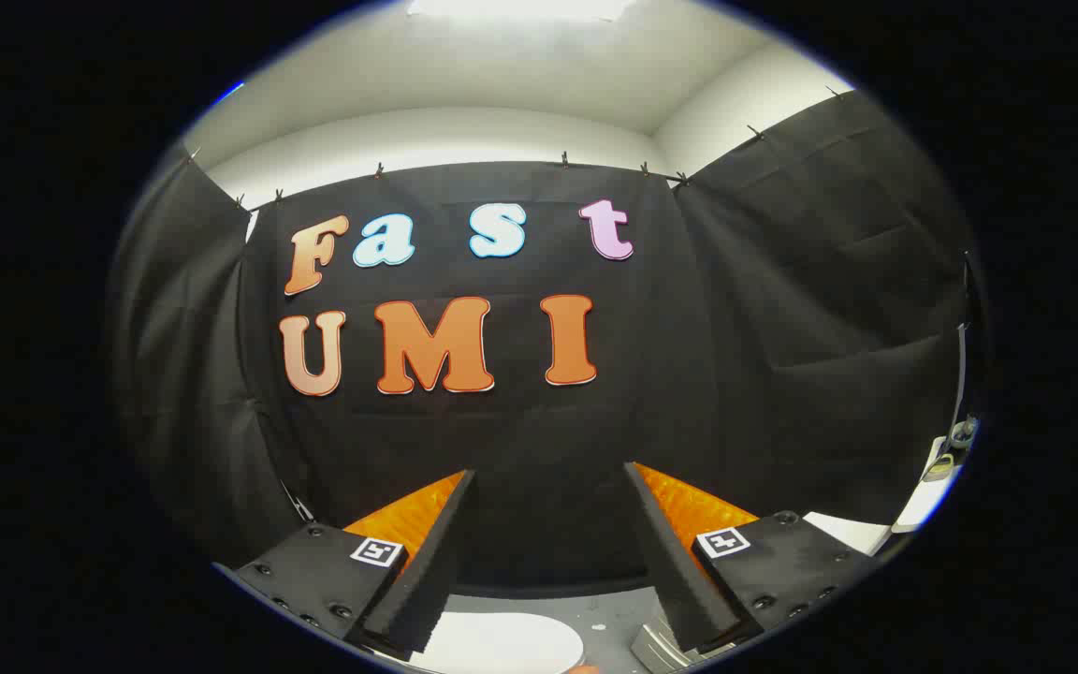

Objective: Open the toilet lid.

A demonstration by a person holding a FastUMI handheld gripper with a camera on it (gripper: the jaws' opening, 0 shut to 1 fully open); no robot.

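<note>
In the gripper view, the gripper (548, 524) is held up and points straight at the black cloth wall (782, 328). Its two fingers (427, 562) stand wide apart with nothing between them. The white toilet lid (502, 641) lies low in the picture, just below the fingers, untouched.

Bright overhead glare, fisheye-warped edges

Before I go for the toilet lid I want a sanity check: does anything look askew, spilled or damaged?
Nothing stands out. The gripper is open with nothing between its fingers, aimed at the black cloth wall, which hangs evenly. A white rounded surface lies low between the fingers, unmarked.
</note>
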